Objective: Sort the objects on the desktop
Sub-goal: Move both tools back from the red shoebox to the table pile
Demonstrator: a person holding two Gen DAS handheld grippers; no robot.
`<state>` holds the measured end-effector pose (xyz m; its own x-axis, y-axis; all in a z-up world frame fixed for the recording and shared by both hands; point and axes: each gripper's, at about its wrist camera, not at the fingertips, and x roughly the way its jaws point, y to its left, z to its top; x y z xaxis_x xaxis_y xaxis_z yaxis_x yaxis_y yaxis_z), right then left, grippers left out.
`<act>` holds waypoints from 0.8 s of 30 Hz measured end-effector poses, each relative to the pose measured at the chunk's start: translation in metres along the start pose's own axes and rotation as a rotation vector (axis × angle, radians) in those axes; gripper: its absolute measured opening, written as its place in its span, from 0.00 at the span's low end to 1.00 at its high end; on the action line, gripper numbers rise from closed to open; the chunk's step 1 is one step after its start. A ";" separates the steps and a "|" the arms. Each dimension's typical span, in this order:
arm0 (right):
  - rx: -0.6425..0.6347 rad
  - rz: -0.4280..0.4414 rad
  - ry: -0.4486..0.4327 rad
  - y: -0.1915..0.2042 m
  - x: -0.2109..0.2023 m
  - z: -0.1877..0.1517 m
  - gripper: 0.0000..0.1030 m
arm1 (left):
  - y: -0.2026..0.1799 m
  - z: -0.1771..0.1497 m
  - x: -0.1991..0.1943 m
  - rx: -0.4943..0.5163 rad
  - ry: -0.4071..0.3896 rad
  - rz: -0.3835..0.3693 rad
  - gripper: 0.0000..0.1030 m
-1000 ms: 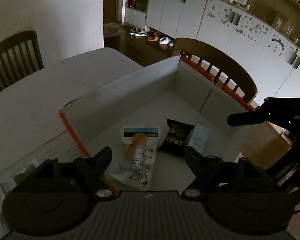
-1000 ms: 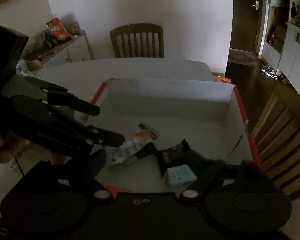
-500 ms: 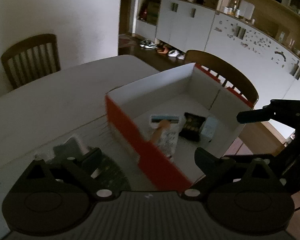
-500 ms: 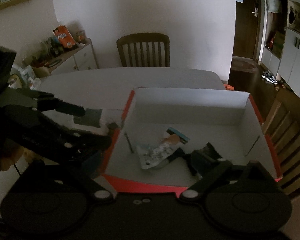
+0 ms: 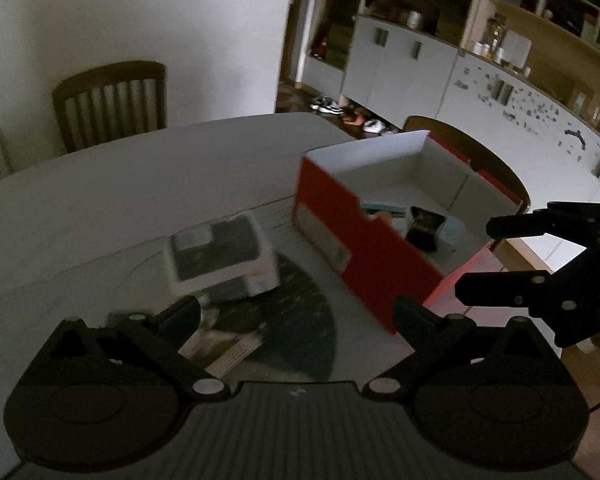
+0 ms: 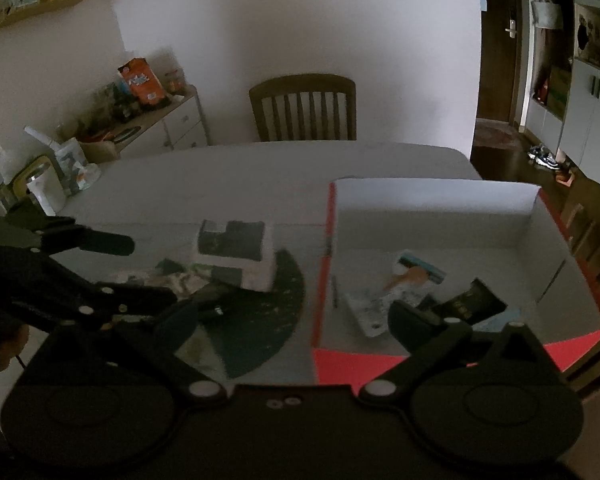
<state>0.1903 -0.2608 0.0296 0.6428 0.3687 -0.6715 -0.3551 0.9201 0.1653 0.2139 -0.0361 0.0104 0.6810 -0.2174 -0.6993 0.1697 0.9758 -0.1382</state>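
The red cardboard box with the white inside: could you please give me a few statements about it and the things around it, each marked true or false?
1. The red cardboard box with the white inside holds several packets. True.
2. The white and dark rectangular carton lies inside the box. False: it lies on the white table, beside the box, partly on the dark green mat.
3. The left gripper holds a packet. False: its jaws are opening, nothing between them.
4. A black snack packet lies in the box. True.
5. The right gripper is empty. True.
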 end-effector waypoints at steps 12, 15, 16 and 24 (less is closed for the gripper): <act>0.002 -0.002 0.019 0.061 0.011 -0.011 0.99 | 0.043 -0.044 -0.038 -0.009 0.002 0.023 1.00; 0.006 -0.004 0.020 0.073 0.015 -0.015 0.99 | 0.051 -0.055 -0.046 -0.002 -0.003 0.031 1.00; 0.005 -0.004 0.020 0.077 0.016 -0.016 0.99 | 0.054 -0.059 -0.049 -0.001 -0.007 0.035 1.00; 0.009 -0.011 0.027 0.101 0.027 -0.022 0.99 | 0.077 -0.081 -0.069 -0.012 -0.040 0.057 1.00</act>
<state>0.1569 -0.1609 0.0124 0.6278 0.3554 -0.6925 -0.3426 0.9250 0.1642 0.1220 0.0559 -0.0092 0.7175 -0.1619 -0.6775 0.1212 0.9868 -0.1075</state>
